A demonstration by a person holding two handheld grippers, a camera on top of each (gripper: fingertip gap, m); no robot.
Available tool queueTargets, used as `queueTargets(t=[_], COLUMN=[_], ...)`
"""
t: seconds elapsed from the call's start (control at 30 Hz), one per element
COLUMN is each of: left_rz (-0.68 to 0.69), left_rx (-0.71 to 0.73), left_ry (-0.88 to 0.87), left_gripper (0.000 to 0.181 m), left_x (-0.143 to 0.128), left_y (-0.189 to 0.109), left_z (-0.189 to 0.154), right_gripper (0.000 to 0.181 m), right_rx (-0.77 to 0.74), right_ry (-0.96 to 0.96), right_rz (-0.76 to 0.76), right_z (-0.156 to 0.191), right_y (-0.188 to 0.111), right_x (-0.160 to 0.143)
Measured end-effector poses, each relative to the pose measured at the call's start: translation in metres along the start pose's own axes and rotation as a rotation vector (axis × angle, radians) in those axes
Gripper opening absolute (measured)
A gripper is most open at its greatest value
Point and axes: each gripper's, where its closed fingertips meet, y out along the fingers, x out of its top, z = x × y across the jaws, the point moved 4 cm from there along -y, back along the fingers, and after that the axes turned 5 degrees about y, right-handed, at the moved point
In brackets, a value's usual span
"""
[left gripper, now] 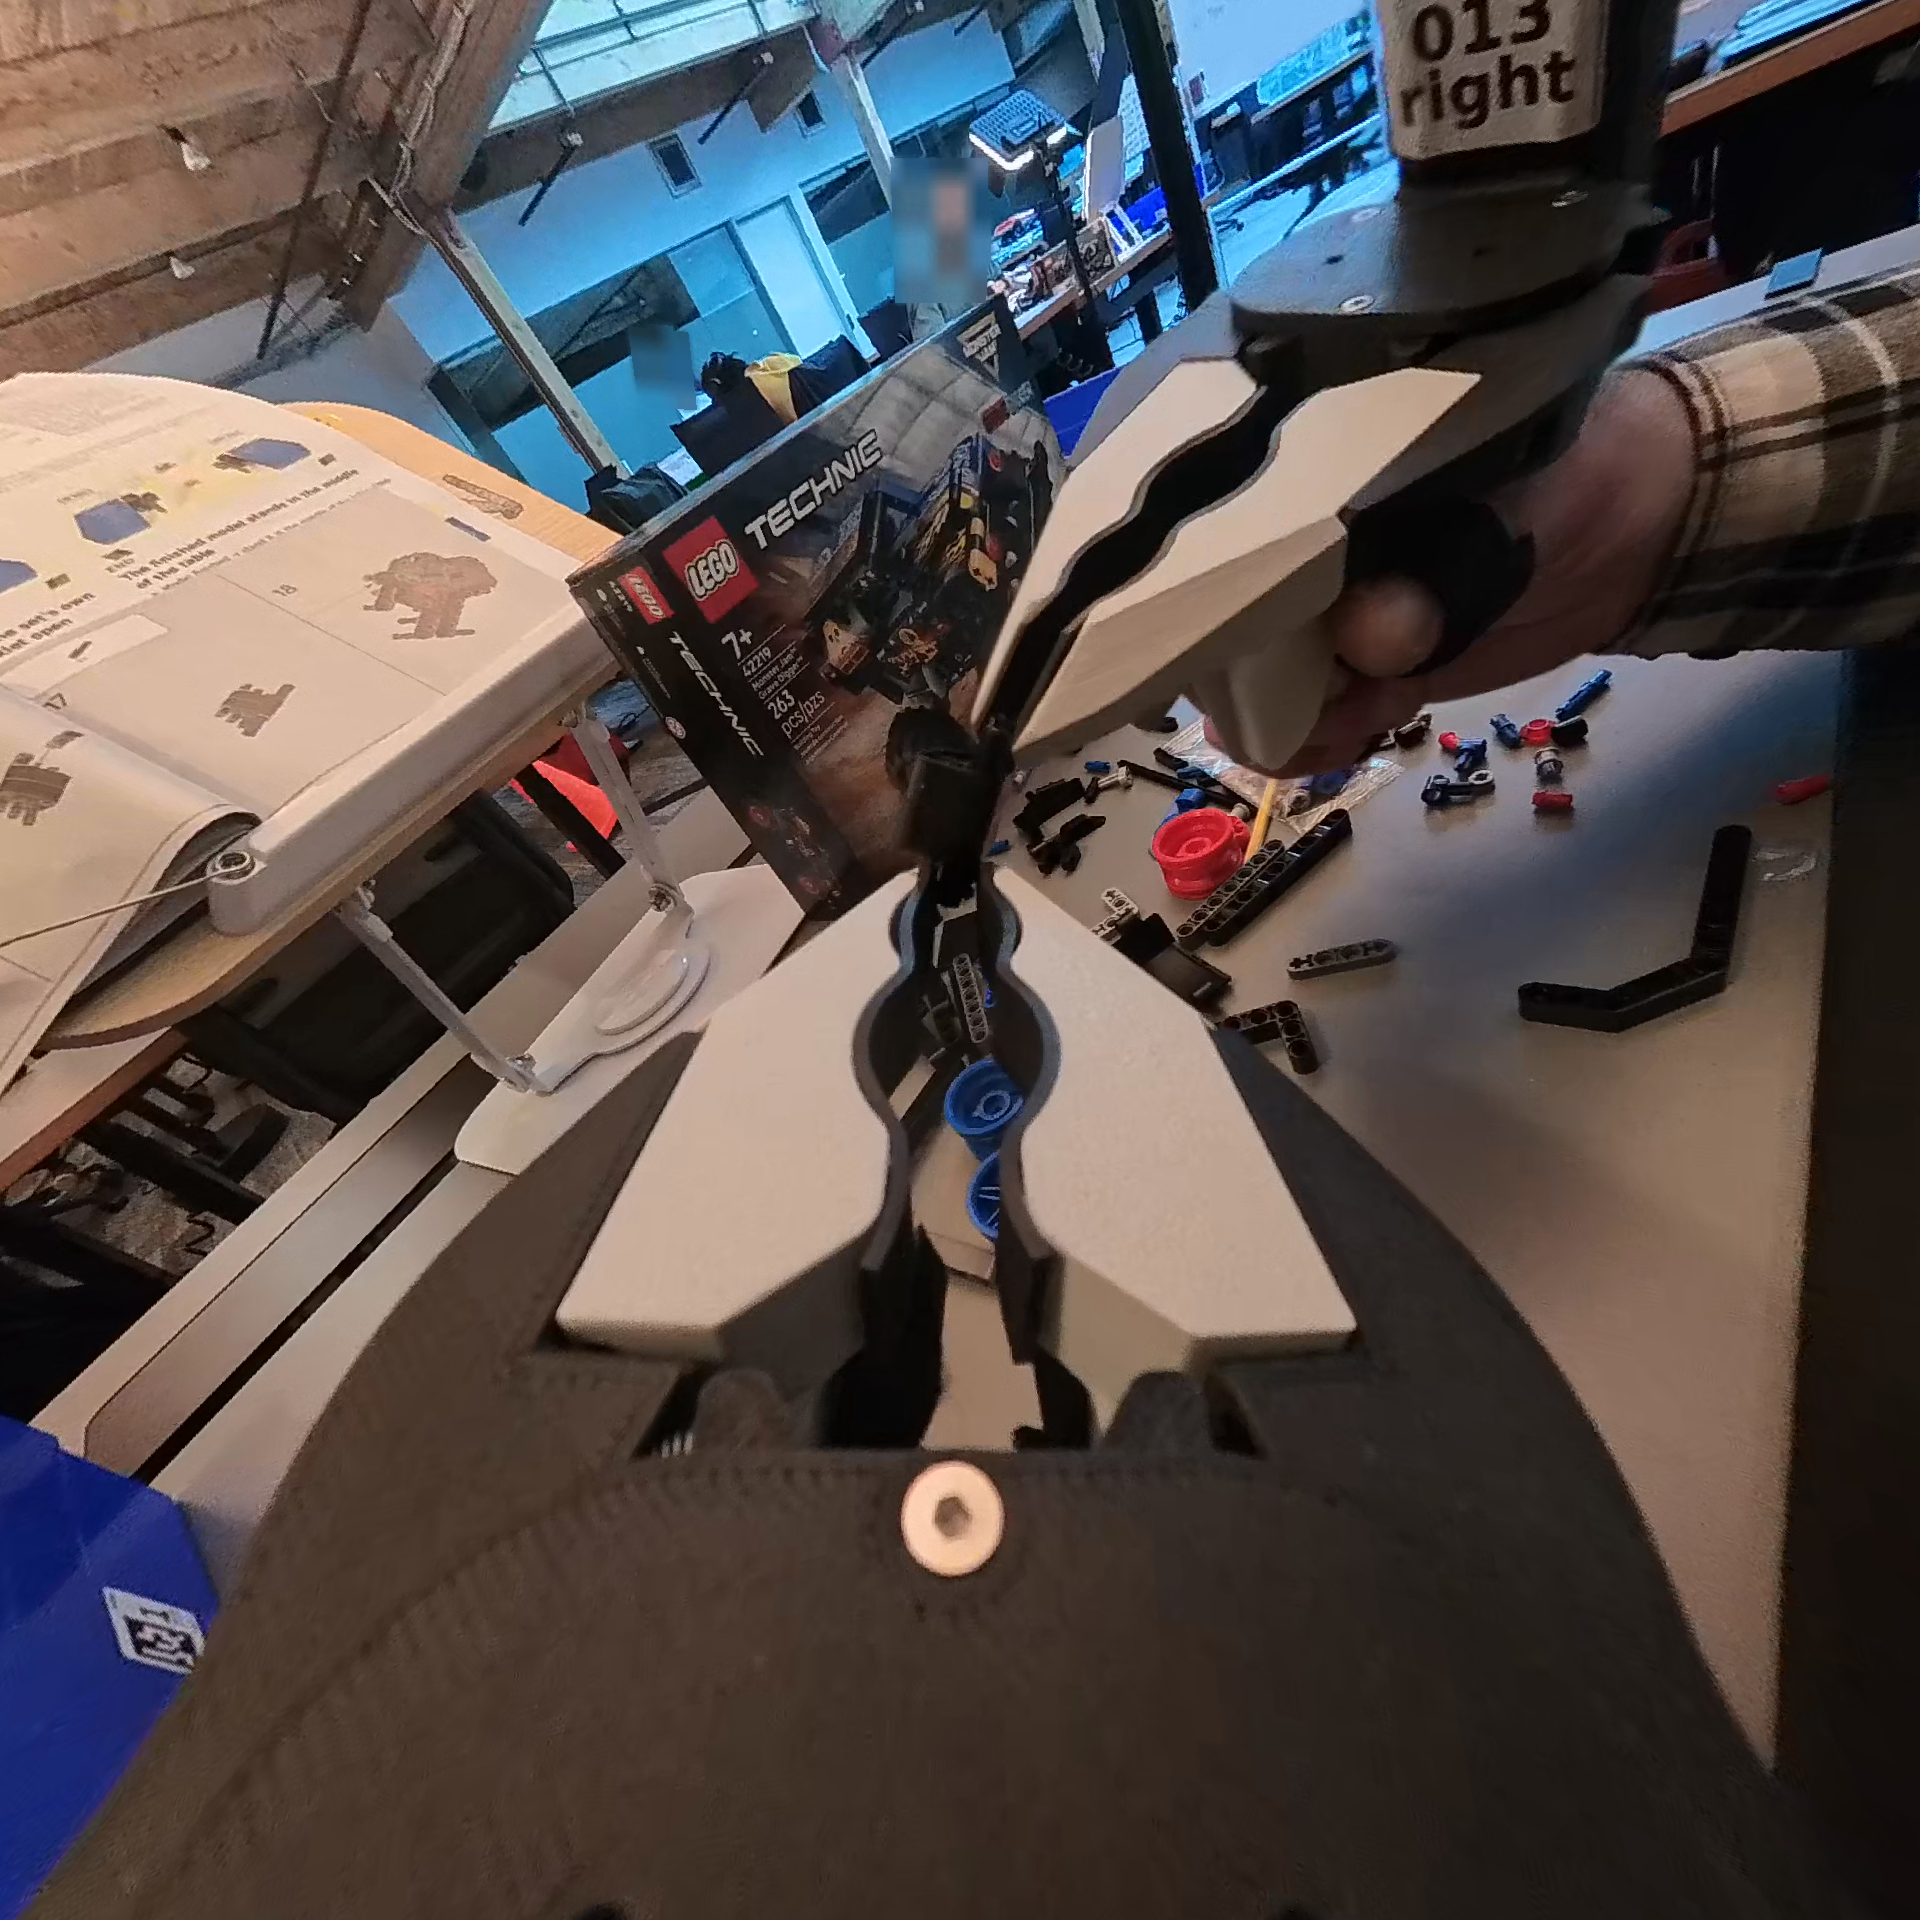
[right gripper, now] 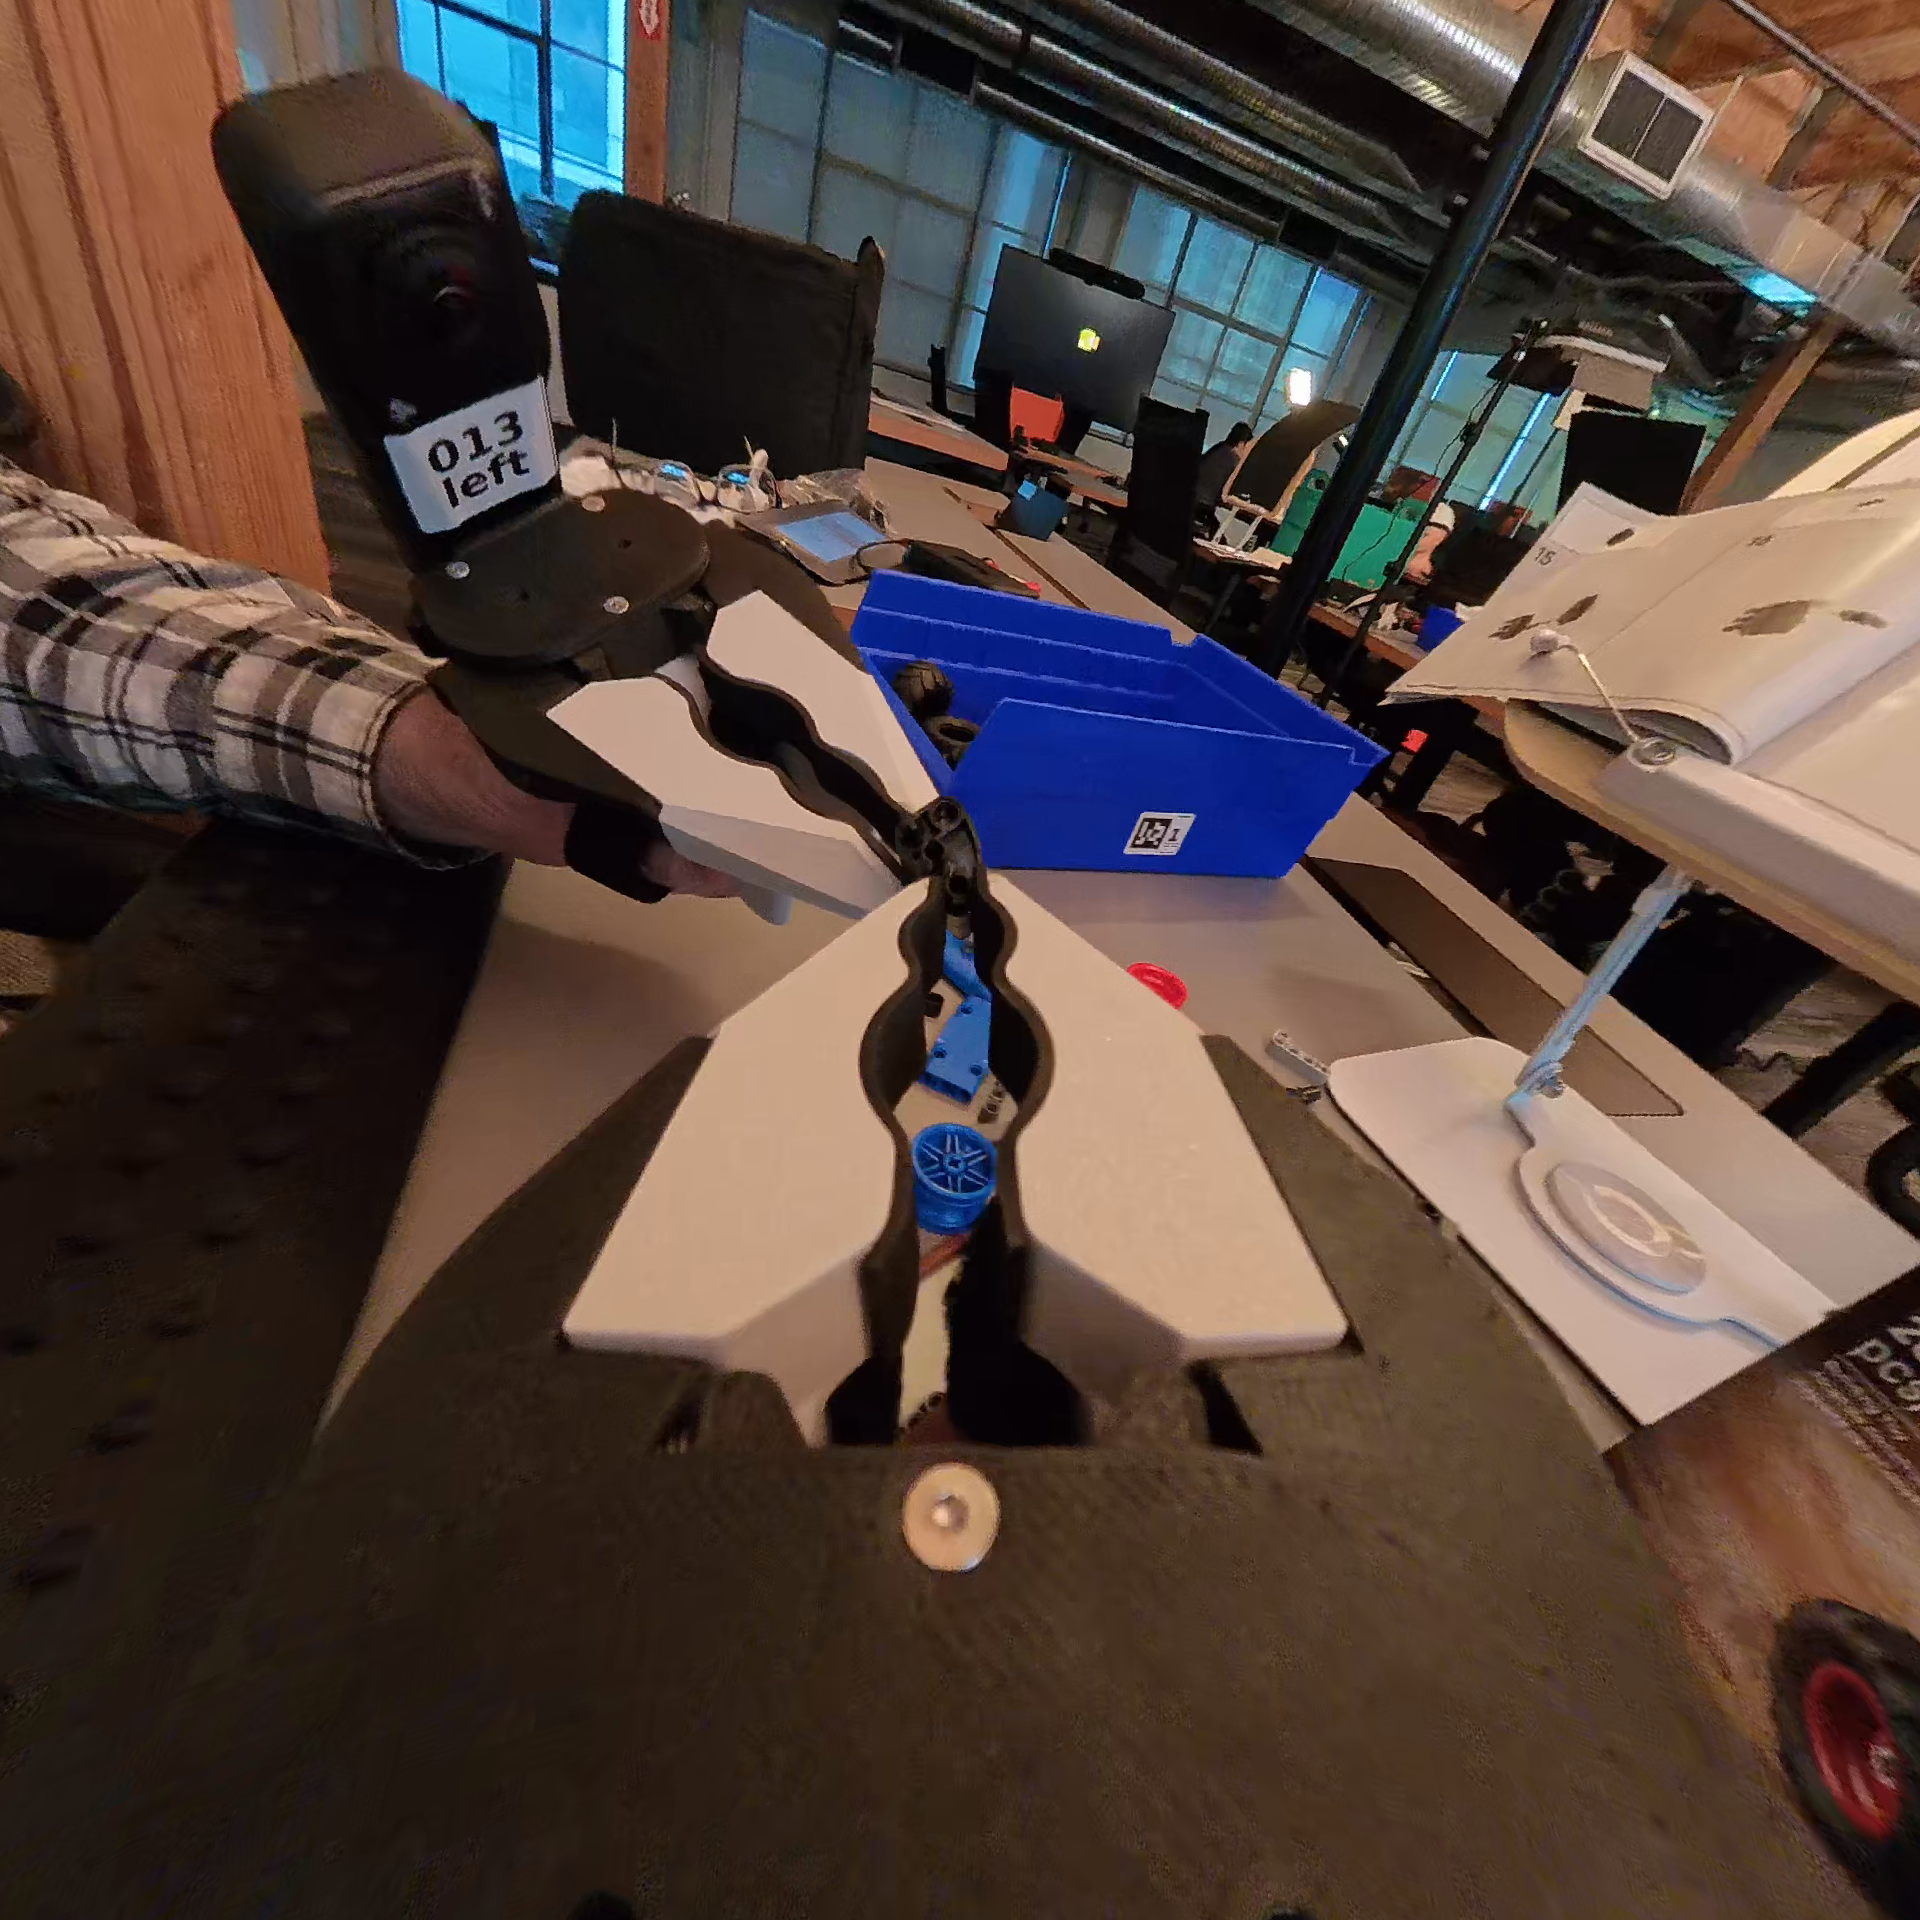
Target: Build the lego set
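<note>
1. the step in hand looks like joining two small black technic parts in mid-air: the left gripper point(left gripper: 951, 883) and the right gripper point(left gripper: 992, 727) meet tip to tip over the tabletop point(left gripper: 1558, 1039), with a small black piece point(left gripper: 945, 790) between them.
2. to do it well, i would keep both tools steady, line up the pin or hole axes first, then push straight along that axis and not twist; the tips hide most of the joint, so the alignment is best checked from the right wrist view, where the black piece point(right gripper: 940, 831) shows its round holes.
3. left gripper's fingers point(left gripper: 790, 1122): nearly together, clamped at the tips on the black piece; only the wavy gap behind the tips stays free.
4. right gripper point(right gripper: 951, 904): its fingers point(right gripper: 1122, 1132) are also drawn close, tips pinching a thin black part; whether that is the same piece or a second one i cannot tell.
5. the rest of the set lies below: a blue wheel hub point(right gripper: 951, 1174), a red wheel hub point(left gripper: 1195, 847), black beams point(left gripper: 1273, 878) and an angled black beam point(left gripper: 1652, 956) scattered on the tabletop, near the set box point(left gripper: 821, 623).
6. the instruction booklet point(left gripper: 239, 582) lies open on a stand to the left, and a blue bin point(right gripper: 1101, 748) sits beyond the grippers.
7. risk, in my judgement: a hard squeeze could flick the tiny piece out.
</note>
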Motion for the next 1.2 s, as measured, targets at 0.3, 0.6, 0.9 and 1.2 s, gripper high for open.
queueTargets(t=[0.3,0.6,0.9,1.2], left_rz=[0.016,0.027,0.025,0.092], left_rx=[0.045,0.046,0.049,0.003], left_ry=[0.047,0.087,0.098,0.114], left_gripper=[0.021,0.015,0.015,0.014], left_x=[0.0002,-0.0002,0.0006,-0.0071], left_y=[-0.0002,-0.0001,-0.0013,-0.0011], left_z=[0.0027,-0.0002,-0.0003,-0.0031], right_gripper=[0.001,0.001,0.001,0.007], right_rx=[-0.074,-0.08,-0.086,-0.082], right_ry=[-0.164,-0.216,-0.23,-0.187], right_rz=[0.078,0.092,0.092,0.118], right_z=[0.0005,0.004,0.0047,-0.0028], right_y=[0.0007,0.0031,0.0033,-0.0041], right_x=[-0.0046,-0.0062,-0.005,-0.0068])
